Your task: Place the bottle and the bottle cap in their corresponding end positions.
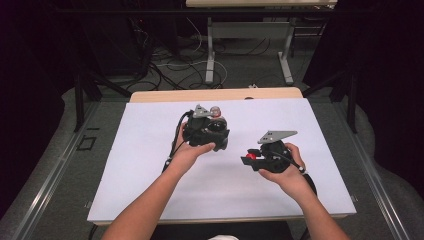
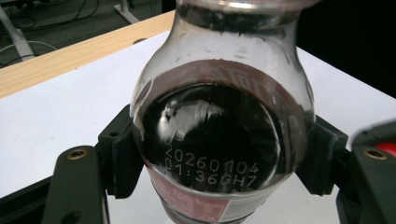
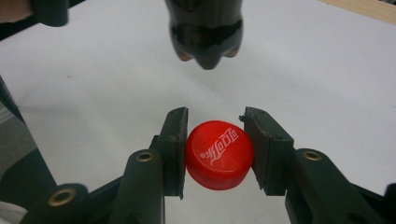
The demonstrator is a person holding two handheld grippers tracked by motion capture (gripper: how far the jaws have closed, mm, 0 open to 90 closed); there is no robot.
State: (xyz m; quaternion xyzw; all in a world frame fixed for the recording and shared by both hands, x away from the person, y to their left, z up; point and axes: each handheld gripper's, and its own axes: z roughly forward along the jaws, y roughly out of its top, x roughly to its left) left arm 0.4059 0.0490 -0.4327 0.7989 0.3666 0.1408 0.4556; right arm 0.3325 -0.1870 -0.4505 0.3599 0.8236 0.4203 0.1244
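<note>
Dark cola fills the bottle (image 2: 219, 135) that we hold in our left claw (image 1: 216, 111), the two black pads pressed against its rounded shoulder from either side. In the high view that claw hangs above the white table (image 1: 150, 150), left of centre, and the bottle's clear neck pokes out past it. We cannot tell from the left gripper view whether the mouth is open, as it runs off the top edge.

Moving right, our right claw (image 3: 219, 154) is clamped on the red cap (image 3: 219, 155), which sits flat between the pads with its white lettering facing us. In the high view this claw (image 1: 248, 156) sits lower and well apart from the bottle. Beyond the cap, the bottle's bottom (image 3: 205, 32) hangs above the table.

We judge the unscrewing done: cap and bottle are separate. What seems left is setting each down, or pouring.
</note>
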